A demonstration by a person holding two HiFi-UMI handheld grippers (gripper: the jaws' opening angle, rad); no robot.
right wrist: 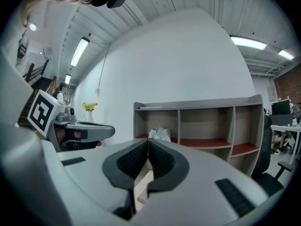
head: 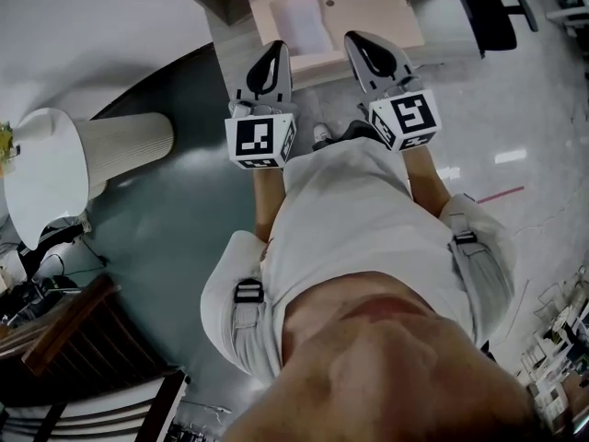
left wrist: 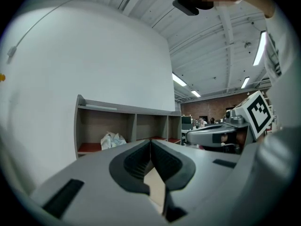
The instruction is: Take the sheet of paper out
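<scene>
The left gripper [head: 274, 48] and right gripper [head: 355, 39] are held clenched and empty, side by side. Just beyond their tips the sheet of paper [head: 304, 21] is seen lying in a pale flat box [head: 377, 3]. Farther ahead, a white bag [right wrist: 160, 134] is kept in a shelf unit [right wrist: 202, 126].

The left forearm [head: 266, 201] and right forearm [head: 425, 178] reach forward side by side. The left gripper [head: 278, 46] and right gripper [head: 353, 39] point level, jaws pressed together.
</scene>
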